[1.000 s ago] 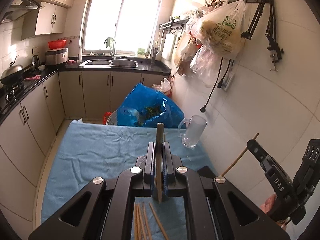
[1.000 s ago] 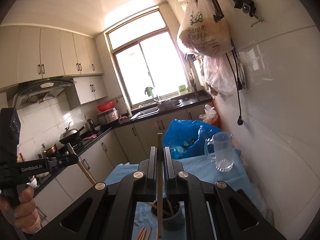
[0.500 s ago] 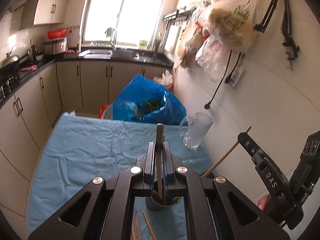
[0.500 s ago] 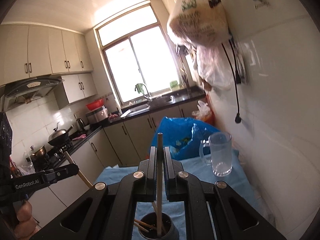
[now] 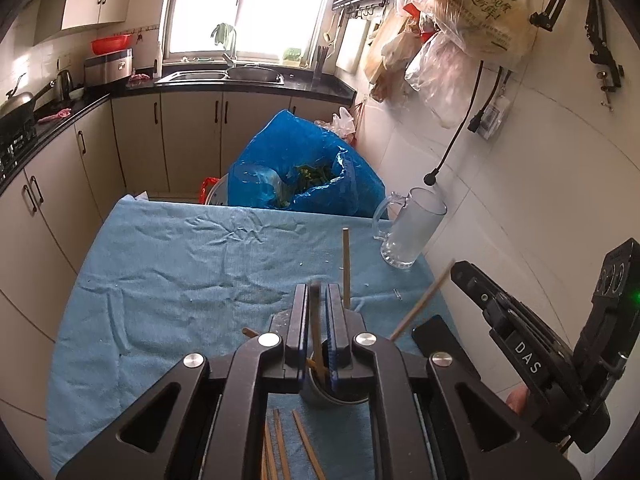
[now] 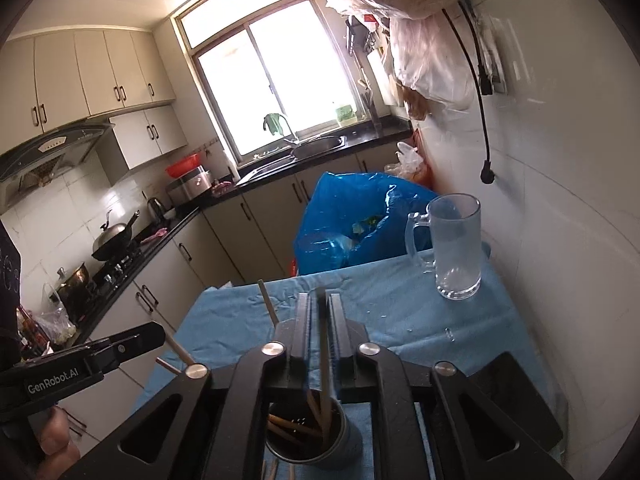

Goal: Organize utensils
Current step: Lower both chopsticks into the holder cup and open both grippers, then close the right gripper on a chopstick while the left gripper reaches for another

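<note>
Light blue tablecloth, deep blue plastic bag, brown wooden chopsticks, dark grey cup

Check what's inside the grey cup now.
Grey cup holds several wooden chopsticks, leaning at angles. Its bottom is dark and partly hidden by the right tool, so no exact count.

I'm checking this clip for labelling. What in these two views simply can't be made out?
- Holder cup, left wrist view: base and front wall hidden by the tongs' frame.
- Loose chopsticks: lower ends cut off by the bottom edge.
- Chopstick between the left tongs: blurred, so contact is unclear.
- Cup contents, right wrist view: too dark to count.
</note>
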